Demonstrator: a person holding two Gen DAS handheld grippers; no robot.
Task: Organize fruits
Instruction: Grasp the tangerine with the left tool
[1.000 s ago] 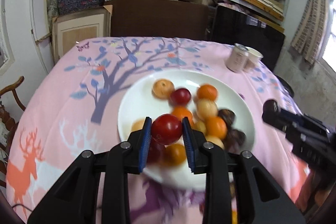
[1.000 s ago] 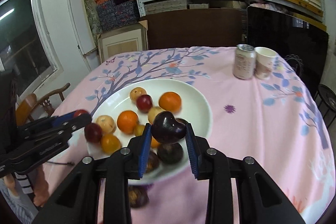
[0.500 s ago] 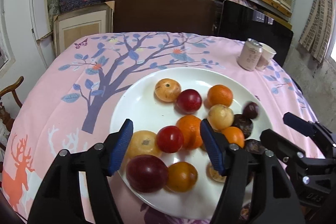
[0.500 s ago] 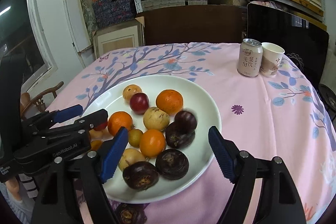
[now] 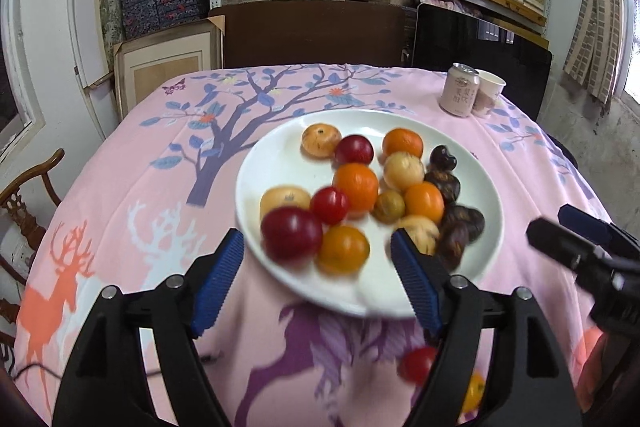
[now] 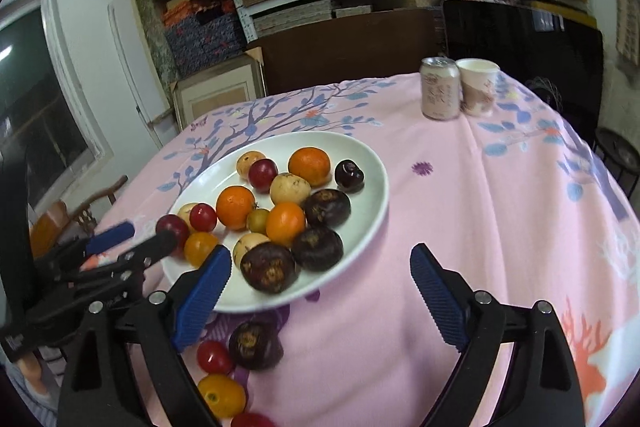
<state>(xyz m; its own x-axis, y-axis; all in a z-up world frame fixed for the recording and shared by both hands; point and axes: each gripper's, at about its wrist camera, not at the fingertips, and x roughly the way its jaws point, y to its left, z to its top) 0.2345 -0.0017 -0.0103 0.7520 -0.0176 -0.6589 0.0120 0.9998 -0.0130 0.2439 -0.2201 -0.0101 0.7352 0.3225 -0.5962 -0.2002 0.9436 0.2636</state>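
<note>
A white plate (image 5: 276, 155) (image 6: 372, 203) on the pink tablecloth holds several fruits: oranges (image 5: 355, 185), red plums (image 5: 291, 233), yellow fruits and dark purple ones (image 6: 269, 267). My left gripper (image 5: 318, 283) is open and empty, just in front of the plate's near rim. My right gripper (image 6: 320, 285) is open and empty, at the plate's near right rim. Loose fruits lie on the cloth in front of the plate: a red one (image 6: 214, 357), a dark purple one (image 6: 255, 345) and a yellow-orange one (image 6: 221, 395). The red one (image 5: 416, 364) also shows in the left wrist view.
A drink can (image 5: 459, 95) (image 6: 439, 93) and a paper cup (image 5: 488, 93) (image 6: 478, 87) stand at the table's far right. A wooden chair (image 5: 28, 195) stands left of the table. Shelves with boxes fill the back wall.
Both grippers opened: the left let go of a red fruit and the right let go of a dark purple fruit onto the plate. Both have since drawn back toward the plate's near rim.
</note>
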